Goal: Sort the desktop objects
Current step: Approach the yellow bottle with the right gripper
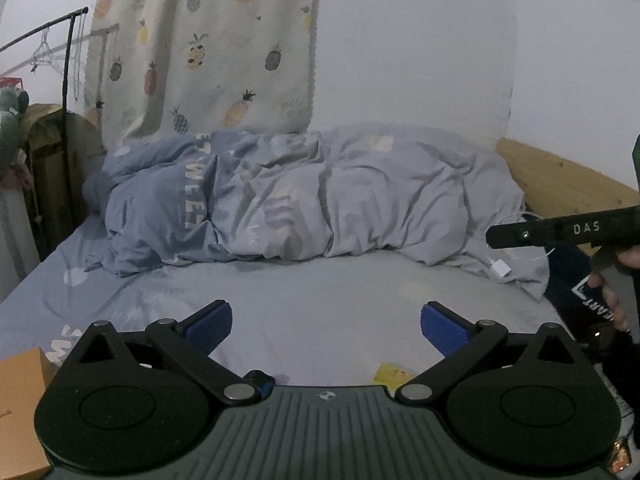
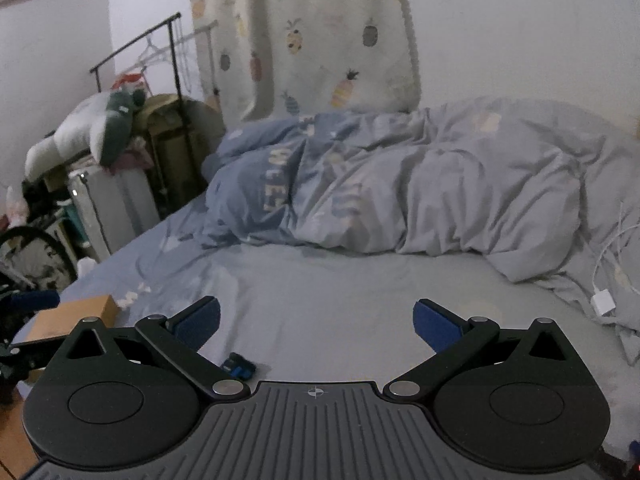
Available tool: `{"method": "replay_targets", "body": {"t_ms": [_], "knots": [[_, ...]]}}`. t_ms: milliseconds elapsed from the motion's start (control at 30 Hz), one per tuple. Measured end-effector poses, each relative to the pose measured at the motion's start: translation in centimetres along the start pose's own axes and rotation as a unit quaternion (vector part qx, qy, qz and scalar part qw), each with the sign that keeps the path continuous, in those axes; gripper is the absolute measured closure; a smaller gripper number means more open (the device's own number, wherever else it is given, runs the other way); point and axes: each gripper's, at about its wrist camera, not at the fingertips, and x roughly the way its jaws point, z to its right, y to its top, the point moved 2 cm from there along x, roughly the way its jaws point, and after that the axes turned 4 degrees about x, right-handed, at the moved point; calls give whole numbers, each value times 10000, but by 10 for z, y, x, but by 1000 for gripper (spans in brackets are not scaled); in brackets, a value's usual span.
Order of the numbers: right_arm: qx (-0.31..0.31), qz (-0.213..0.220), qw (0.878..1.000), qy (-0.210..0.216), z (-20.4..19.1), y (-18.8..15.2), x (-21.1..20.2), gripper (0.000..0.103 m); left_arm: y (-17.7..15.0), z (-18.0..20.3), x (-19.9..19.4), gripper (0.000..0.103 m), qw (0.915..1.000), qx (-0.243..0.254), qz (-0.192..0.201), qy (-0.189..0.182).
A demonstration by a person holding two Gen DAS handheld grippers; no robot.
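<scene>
Both hand-held grippers, left [image 1: 326, 326] and right [image 2: 316, 322], hover released and empty over the near part of the bed [image 1: 320, 300]. A small blue-black object [image 2: 239, 366] and a yellow packet [image 1: 390, 374] lie on the sheet near the grippers. A brown box [image 2: 80, 314] sits at the bed's near left edge, its contents hidden, and a charger [image 2: 602, 302] lies far right beside the duvet [image 1: 300, 200]

My right gripper [image 2: 316, 326] hangs over the bed [image 2: 320, 300], its blue-padded fingers [image 2: 198, 322] spread wide with nothing between them. Just below my left finger a small blue and black object [image 2: 239, 366] lies on the sheet. A brown cardboard box [image 2: 70, 316] sits at the bed's left edge. A rumpled duvet [image 2: 400, 184] is heaped further back, and a white charger [image 2: 604, 304] lies on the right.
</scene>
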Motion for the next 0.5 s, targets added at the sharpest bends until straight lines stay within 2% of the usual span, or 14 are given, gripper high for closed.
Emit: {"method": "replay_targets", "body": {"t_ms": [133,500], "knots": [[17,-222,9997,-39,13,-6,28,0,-7,-2,22,0,9999,12,-145,7],[-184,-1157,9931,-97,35,-53,116,0,-30,-5,79,0,9984,-45,-559,-89]]}}
